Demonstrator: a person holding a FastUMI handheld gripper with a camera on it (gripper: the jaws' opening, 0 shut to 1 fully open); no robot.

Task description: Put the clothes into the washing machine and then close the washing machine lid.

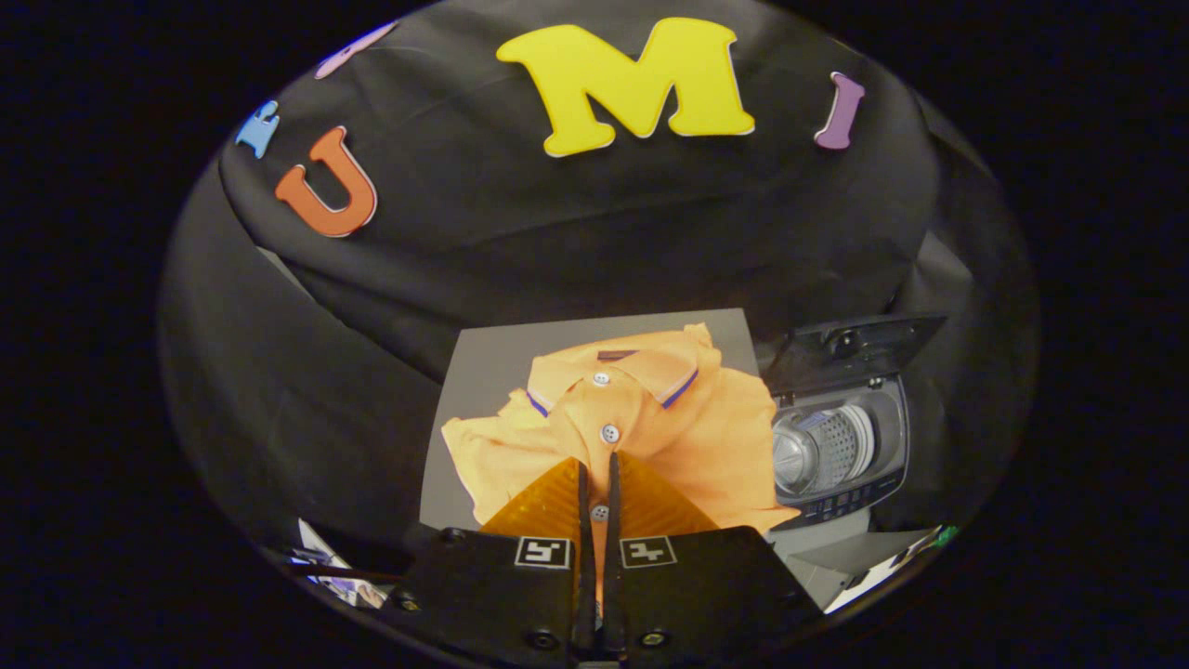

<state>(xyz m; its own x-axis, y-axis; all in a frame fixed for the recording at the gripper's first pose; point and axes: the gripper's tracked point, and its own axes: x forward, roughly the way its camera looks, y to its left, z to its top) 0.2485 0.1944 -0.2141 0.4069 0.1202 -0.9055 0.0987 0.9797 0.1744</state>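
with tool (pixel 599 465) nearly closed, orange shirt (pixel 641 418) just ahead, beneath fingertips.

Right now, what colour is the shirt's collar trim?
Blue trim on the orange shirt, in the gripper view.

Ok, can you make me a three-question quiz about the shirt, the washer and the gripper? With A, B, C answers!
1. Where is the washer?
A. right beside the shirt
B. under the shirt
C. behind the wall

2. What colour is the shirt?
A. green
B. orange
C. white

3. How is the washer's lid?
A. shut
B. taken off and lying on the shirt
C. up, open

Answers:
1 A: the washer stands next to the shirt's edge, on the mat side, with its drum showing.
2 B: the cloth is orange, with a buttoned collar.
3 C: the lid stands raised behind the drum.

The gripper has its fingers nearly together over the shirt's button strip; whether they pinch the cloth is unclear.
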